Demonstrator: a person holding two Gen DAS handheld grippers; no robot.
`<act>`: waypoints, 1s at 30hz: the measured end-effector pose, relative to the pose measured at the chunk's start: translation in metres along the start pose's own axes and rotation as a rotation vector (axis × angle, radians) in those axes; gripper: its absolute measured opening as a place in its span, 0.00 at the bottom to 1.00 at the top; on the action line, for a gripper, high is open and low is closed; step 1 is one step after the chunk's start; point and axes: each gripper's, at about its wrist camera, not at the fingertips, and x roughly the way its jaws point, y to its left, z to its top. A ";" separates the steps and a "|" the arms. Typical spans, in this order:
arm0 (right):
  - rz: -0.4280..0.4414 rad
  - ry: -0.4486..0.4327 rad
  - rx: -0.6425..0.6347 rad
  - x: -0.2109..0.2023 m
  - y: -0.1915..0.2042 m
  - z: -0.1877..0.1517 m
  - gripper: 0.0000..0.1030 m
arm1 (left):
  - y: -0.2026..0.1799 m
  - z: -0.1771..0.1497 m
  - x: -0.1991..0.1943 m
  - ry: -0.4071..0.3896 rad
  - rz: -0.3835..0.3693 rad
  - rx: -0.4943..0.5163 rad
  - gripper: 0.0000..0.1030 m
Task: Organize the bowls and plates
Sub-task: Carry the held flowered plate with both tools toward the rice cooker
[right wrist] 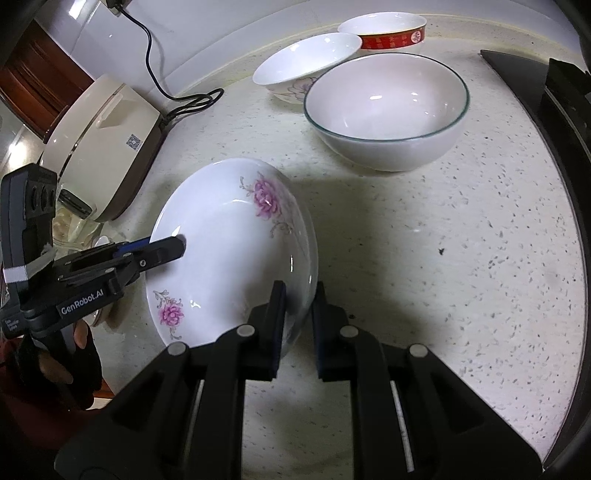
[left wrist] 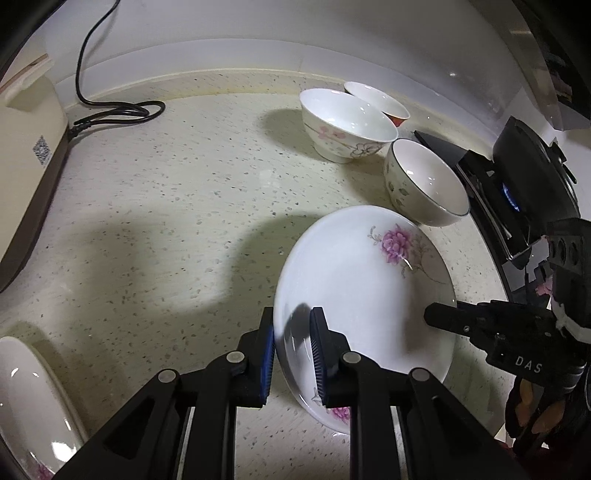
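Altogether, three bowls [right wrist: 388, 110] and one held plate [right wrist: 229, 251] show.

Plate held over the bench between two grippers, bowls behind.

The plate [left wrist: 364, 295] is tilted above the bench [left wrist: 166, 221], the left gripper [left wrist: 291, 354] clamped on its left rim and the right gripper [right wrist: 297, 325] on its opposite rim. Behind it stand three bowls: the nearest bowl [right wrist: 386, 110], a middle bowl [right wrist: 306, 64] left behind it, and the farthest bowl [right wrist: 384, 31] by the wall. An appliance [right wrist: 103, 144] sits at the bench's left, its cord [right wrist: 173, 96] trailing behind.
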 end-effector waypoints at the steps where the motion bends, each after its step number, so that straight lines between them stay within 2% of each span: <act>1: 0.006 0.001 0.003 0.000 0.001 0.001 0.16 | 0.001 0.000 -0.002 -0.003 0.003 -0.003 0.19; 17: 0.095 0.027 -0.006 0.010 0.040 0.017 0.16 | 0.039 -0.008 -0.038 -0.072 0.032 -0.122 0.19; 30: 0.149 0.038 -0.072 0.013 0.086 0.028 0.16 | 0.072 -0.023 -0.069 -0.134 0.050 -0.225 0.19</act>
